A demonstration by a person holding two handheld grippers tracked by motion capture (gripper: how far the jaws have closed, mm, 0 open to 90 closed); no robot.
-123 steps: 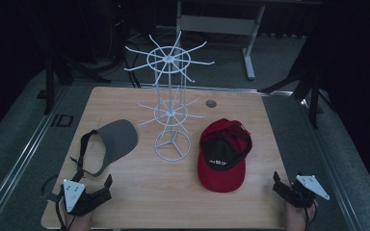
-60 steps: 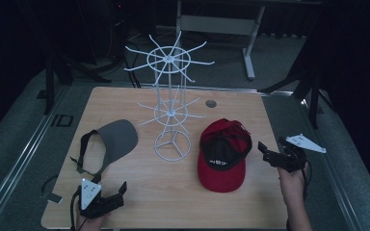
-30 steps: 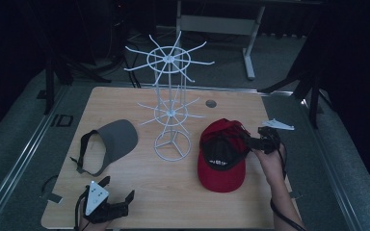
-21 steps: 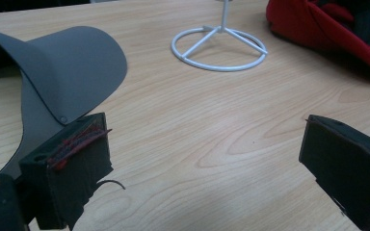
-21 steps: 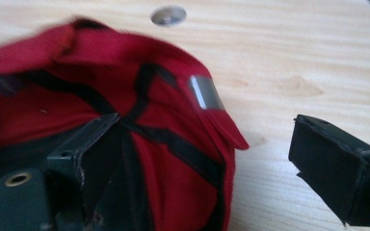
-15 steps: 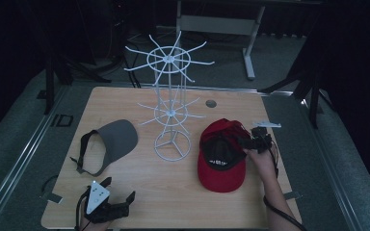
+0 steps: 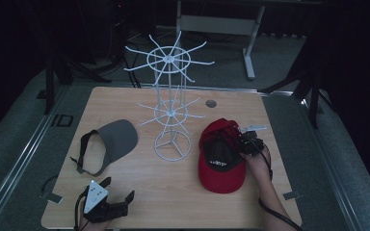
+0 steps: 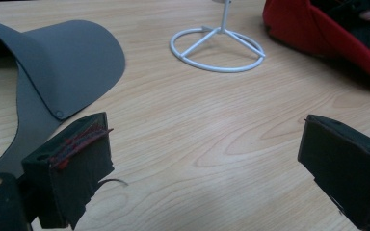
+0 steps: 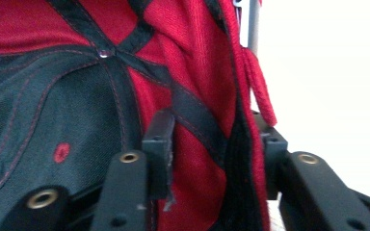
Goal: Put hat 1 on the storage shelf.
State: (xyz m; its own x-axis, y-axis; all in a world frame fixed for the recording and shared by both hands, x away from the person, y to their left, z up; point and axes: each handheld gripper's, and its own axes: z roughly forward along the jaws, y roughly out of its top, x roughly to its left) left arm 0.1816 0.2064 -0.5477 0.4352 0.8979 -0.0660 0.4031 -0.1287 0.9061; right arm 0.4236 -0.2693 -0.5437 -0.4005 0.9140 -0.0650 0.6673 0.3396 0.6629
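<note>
A pale wooden table [image 7: 139,192] carries everything, largest first: a white wire rack [image 7: 171,96] stands upright at its middle, two tiers of spokes above a ring base. To the rack's right lies a red cap [image 7: 220,156], crown to the far side and peak toward the person, its black-lined inside turned up. To the rack's left, well apart from the cap, rests a grey visor [image 7: 108,147] with its strap looped toward the table's left edge. A small round grommet [image 7: 211,103] sits in the tabletop beyond the cap.

The right tongs [image 7: 243,143], held in the person's right hand [image 7: 258,161], are at the cap's right rim. In the right gripper view the cap's edge [image 9: 212,159], red cloth with black seam tape, runs up between the two black jaws, which have just been closing and now stand narrow, pressing the fabric from both sides.

The left tongs [image 7: 118,199] rest low at the table's near left corner, just in front of the visor. In the left gripper view the jaws stand wide apart over bare wood, with the visor's [image 8: 72,62] brim just beyond the left jaw and the rack's ring base [image 8: 218,48] farther off.
</note>
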